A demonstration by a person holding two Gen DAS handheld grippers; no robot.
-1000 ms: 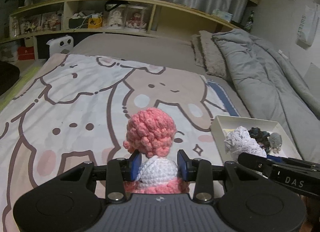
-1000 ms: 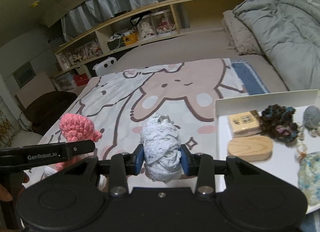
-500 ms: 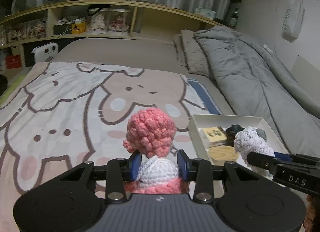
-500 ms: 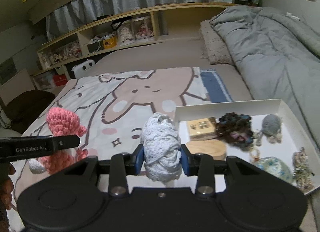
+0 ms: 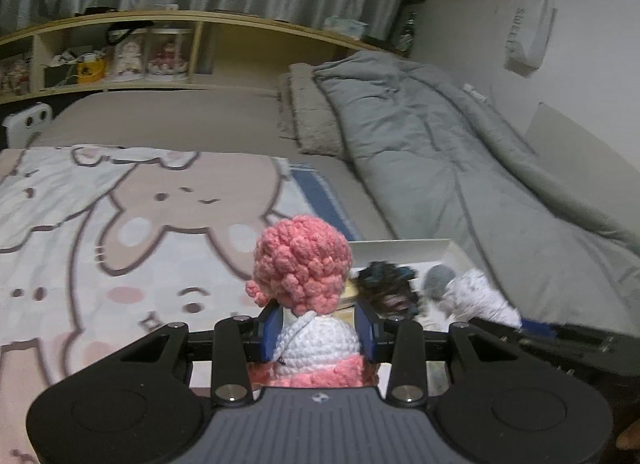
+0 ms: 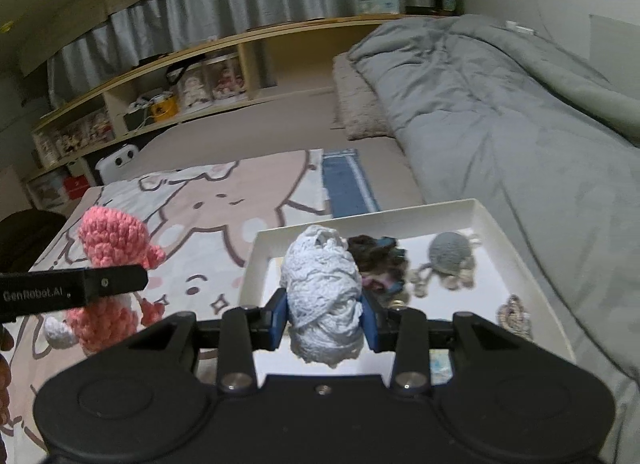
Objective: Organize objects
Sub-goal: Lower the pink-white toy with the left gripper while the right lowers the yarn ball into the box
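Note:
My left gripper (image 5: 319, 330) is shut on a pink and white crochet doll (image 5: 303, 264), held upright above the bed at the white tray's left side; the doll also shows in the right wrist view (image 6: 113, 238). My right gripper (image 6: 324, 314) is shut on a bundle of white lace (image 6: 320, 284), held over the white tray (image 6: 520, 260). The lace also shows in the left wrist view (image 5: 478, 298). In the tray lie a dark yarn scrunchie (image 6: 376, 258), a grey crochet octopus (image 6: 450, 254) and a small brownish knitted piece (image 6: 514, 312).
The tray rests on a cartoon rabbit blanket (image 6: 224, 208) over the bed. A grey duvet (image 6: 500, 104) is heaped on the right, with a pillow (image 6: 356, 104) behind. A wooden shelf (image 6: 192, 80) with figurines runs along the back wall.
Both grippers have moved right towards the tray with their loads. The lace now hangs over the tray, and the doll is at the tray's left edge.

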